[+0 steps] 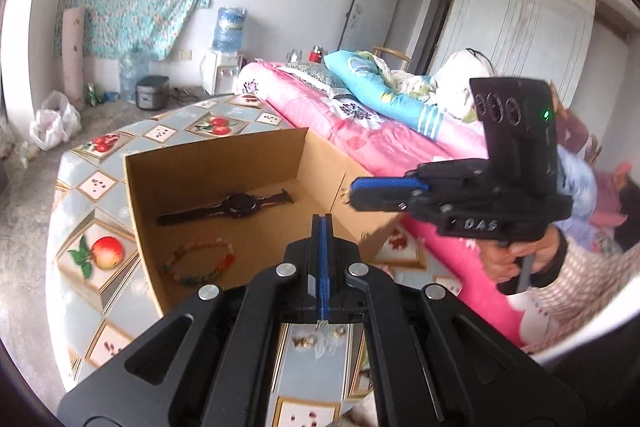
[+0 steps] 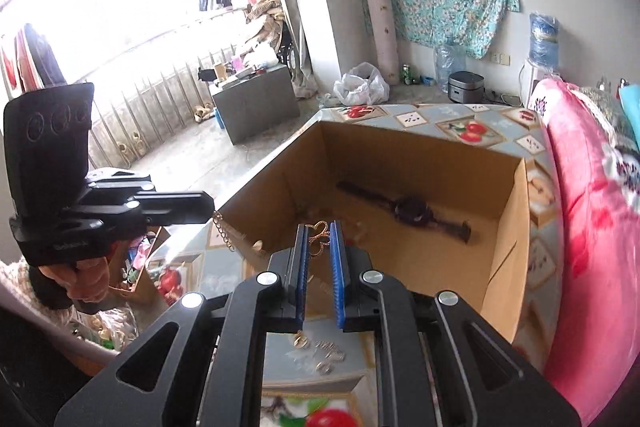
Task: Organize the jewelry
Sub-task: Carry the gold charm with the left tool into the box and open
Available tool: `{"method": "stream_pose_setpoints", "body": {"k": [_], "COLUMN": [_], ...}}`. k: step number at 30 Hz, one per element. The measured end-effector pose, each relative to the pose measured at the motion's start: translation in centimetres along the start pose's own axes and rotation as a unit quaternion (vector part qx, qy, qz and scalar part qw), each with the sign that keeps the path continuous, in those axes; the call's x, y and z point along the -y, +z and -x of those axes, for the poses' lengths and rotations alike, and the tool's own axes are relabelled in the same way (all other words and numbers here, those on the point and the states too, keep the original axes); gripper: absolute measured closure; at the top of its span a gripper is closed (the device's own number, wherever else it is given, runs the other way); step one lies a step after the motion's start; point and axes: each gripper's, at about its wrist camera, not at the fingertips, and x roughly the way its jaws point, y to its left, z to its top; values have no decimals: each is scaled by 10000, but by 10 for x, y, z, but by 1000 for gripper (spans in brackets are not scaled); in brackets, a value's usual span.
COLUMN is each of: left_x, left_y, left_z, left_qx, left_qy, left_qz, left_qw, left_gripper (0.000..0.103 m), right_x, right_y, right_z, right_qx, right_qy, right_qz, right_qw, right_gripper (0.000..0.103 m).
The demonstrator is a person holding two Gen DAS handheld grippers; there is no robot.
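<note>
A: How many items are lying in the cardboard box (image 1: 208, 163)?
B: Two: one watch (image 1: 240, 205) and one beaded bracelet (image 1: 200, 263).
A: And the rest?
B: One gold chain (image 2: 316, 233) is hanging between two grippers; two water jugs are standing by the wall.

box (image 1: 224, 163) top: open | walls: block sides | bed (image 1: 360, 143): right, close
</note>
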Motion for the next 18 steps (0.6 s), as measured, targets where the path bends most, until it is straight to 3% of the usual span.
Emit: {"method": "stream_pose_setpoints", "body": {"k": [2, 5, 11, 15, 18], "left_x": [-12, -32, -65, -77, -87], "left_y": [16, 33, 43, 40, 39], "left_z": [-20, -64, -148, -183, -200], "left_qx": [-258, -945, -2326, -2890, -3142], "left_qy": [-42, 62, 5, 171, 358], "left_qz": [127, 254, 580, 831, 1026], "left_qw": [9996, 9952, 9708, 9536, 9431], "left_gripper": [103, 103, 103, 103, 88], "right_x": [9, 28, 57, 65, 70], "right_y": [13, 30, 34, 31, 29], "right_z": [-20, -56, -117, -136, -139], "right_qx": [-373, -1029, -2209, -2559, -2607], "right_qy": [-57, 1, -180, -344, -363], "right_qz": [5, -139, -275, -242, -327], "right_qw": [9993, 9946, 9747, 9658, 9642], "right_gripper": [92, 92, 92, 92, 91]}}
